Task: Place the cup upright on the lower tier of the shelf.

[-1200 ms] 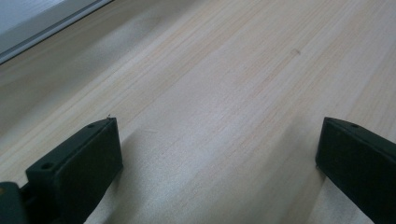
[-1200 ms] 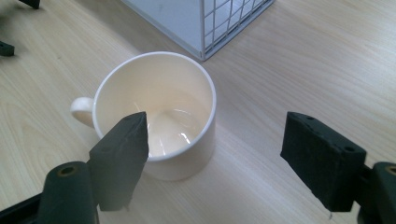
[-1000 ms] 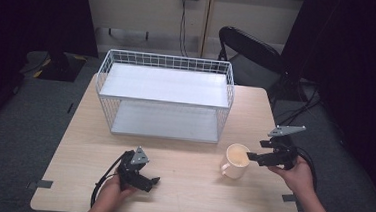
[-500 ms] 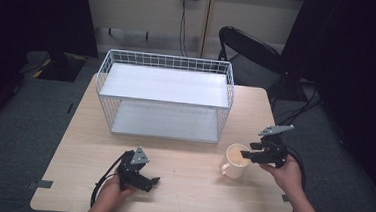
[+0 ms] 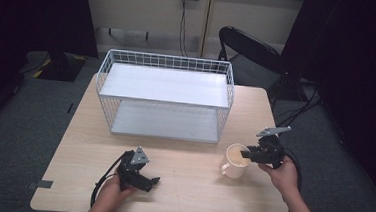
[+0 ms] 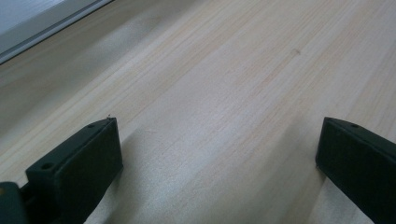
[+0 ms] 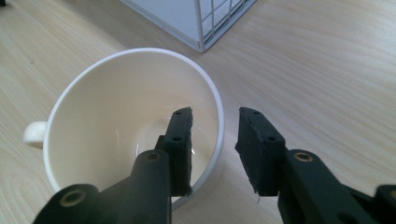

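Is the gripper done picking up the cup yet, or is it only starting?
Only starting. Done: the right gripper has got one jaw inside the cup and one outside its wall. In hand: its jaws have just been closing, but a gap shows at the outer one, so no squeeze yet. Left: gripping and lifting; the cup sits on the table, maybe headed for the wire rack. The left gripper rests open.

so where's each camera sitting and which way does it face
high view: above the person's side, facing forward and down on the table; both hands, both tongs.
left gripper view: on the left tongs, along bare wood; two black jaws wide apart.
right gripper view: on the right tongs, down at the mug, jaws astride its rim.
shared: mug, wire rack.
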Demonstrator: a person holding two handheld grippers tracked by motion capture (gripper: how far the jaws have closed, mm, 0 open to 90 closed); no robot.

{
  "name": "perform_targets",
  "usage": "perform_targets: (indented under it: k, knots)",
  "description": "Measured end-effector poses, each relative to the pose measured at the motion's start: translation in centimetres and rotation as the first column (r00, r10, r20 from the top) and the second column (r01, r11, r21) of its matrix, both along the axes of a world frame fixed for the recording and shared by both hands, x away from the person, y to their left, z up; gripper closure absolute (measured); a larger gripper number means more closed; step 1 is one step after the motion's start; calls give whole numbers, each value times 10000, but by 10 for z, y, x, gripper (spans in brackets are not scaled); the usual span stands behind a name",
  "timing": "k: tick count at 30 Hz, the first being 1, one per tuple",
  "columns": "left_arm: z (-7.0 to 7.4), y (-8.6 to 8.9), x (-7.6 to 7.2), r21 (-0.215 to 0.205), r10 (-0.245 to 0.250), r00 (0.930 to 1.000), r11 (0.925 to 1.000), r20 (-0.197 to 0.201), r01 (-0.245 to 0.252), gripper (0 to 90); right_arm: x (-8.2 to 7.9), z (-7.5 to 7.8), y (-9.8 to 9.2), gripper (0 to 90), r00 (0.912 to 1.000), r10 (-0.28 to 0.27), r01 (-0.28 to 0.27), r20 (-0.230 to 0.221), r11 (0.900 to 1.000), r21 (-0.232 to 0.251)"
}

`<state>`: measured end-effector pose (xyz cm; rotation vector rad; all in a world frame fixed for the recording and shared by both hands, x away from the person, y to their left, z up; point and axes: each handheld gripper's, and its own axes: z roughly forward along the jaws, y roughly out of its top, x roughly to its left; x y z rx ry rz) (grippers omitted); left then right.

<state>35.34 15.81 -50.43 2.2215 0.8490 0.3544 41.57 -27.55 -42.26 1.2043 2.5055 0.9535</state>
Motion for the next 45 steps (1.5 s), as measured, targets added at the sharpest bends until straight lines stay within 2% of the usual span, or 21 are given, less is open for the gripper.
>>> perform_targets:
  k: [1, 3, 5, 6, 8, 10, 12, 13, 14, 23, 33, 45]
  knots:
    - [0, 0, 0, 0, 0, 10000, 10000, 0, 0, 0, 0, 0, 0, 668, 10000, 0, 0, 0, 10000, 0]
    - [0, 0, 0, -3, 2, 10000, 10000, 0, -2, 0, 1, -2, 5, 734, 10000, 53, -55, -63, 9995, -316]
    - [0, 0, 0, -5, 2, 10000, 10000, 0, -2, 0, 1, -3, 7, 748, 9999, 116, -119, -54, 9987, -487]
    - [0, 0, 0, -1, 3, 10000, 10000, 0, -3, 0, 2, -4, 11, 768, 10000, 24, -29, -63, 9969, -793]
    - [0, 0, 0, -5, 2, 10000, 10000, 0, -2, 0, 3, -5, 12, 800, 10000, 33, -34, -15, 9965, -829]
    - [0, 0, 0, -3, 0, 10000, 10000, -1, 0, 0, 3, -5, 12, 800, 10000, 89, -91, -30, 9960, -890]
    - [0, 0, 0, -3, 3, 10000, 10000, 0, -3, 0, 3, -5, 16, 813, 9999, 126, -126, -4, 9916, -1288]
    - [0, 0, 0, -3, 3, 10000, 10000, 0, -3, 0, 3, -5, 16, 813, 9999, 126, -126, -4, 9916, -1288]
    - [0, 0, 0, -5, 2, 10000, 10000, -1, -2, 0, 2, -4, 18, 819, 9997, 185, -161, 139, 9880, -1536]
    - [0, 0, 0, -8, 4, 10000, 10000, -1, -4, 0, 0, -2, 24, 823, 9999, 147, -146, -5, 9888, -1485]
    - [0, 0, 0, -3, 2, 10000, 10000, -1, -2, 0, 2, 9, 33, 827, 9999, 157, -152, 36, 9941, -1072]
    - [0, 0, 0, -3, 0, 10000, 10000, -1, 0, 0, 3, 13, 64, 828, 9987, 458, -434, 219, 9941, -994]
